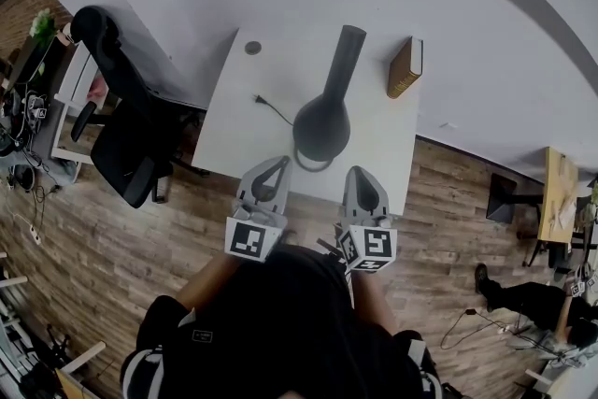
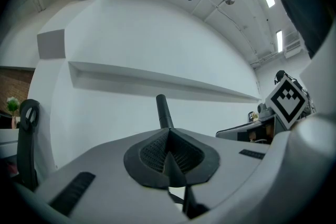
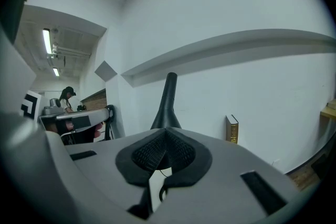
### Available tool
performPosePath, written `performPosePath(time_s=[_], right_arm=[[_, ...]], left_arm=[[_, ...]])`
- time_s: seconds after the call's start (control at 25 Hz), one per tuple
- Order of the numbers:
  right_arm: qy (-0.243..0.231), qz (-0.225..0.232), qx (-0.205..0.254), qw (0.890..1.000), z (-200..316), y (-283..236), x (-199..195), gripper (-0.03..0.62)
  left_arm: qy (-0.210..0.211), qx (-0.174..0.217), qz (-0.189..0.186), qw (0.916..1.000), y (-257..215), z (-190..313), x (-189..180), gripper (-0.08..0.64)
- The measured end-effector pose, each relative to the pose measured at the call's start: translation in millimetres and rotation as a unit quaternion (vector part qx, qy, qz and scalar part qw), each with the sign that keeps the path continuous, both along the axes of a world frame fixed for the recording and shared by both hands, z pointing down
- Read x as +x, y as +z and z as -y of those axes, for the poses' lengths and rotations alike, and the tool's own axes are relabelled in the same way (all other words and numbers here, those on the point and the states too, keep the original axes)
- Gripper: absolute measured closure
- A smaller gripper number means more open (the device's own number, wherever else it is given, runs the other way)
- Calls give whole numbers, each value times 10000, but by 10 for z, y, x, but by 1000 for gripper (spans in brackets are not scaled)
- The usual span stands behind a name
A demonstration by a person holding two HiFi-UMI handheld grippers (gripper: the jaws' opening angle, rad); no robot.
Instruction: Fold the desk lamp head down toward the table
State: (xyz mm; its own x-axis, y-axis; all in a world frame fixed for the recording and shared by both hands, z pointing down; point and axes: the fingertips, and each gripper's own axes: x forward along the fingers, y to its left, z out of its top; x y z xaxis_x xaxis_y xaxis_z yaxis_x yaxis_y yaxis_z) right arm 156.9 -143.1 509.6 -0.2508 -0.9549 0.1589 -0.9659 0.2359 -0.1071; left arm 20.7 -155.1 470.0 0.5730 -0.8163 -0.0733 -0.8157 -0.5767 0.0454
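Looking down at the white surface (image 1: 378,149), I judge the job not yet begun. The dark desk lamp (image 1: 327,112) stands on it near the front edge, and its stalk rises upright in both gripper views, so the head is not folded. My left tool (image 1: 277,165) and right tool (image 1: 361,175) hover at that front edge, just short of the lamp base. Both have their jaws closed together on nothing. A brown book (image 1: 405,67) stands well to the right, and the lamp's cord (image 1: 273,110) trails left. The whole fold remains.
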Motion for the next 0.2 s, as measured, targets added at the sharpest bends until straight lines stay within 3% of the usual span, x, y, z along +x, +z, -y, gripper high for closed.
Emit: performPosePath(time_s=[0.2], right_arm=[[10,-12,-38,10000,9,14,3,580]], left_arm=[[3,31,-36,10000,-16,2,1,535]])
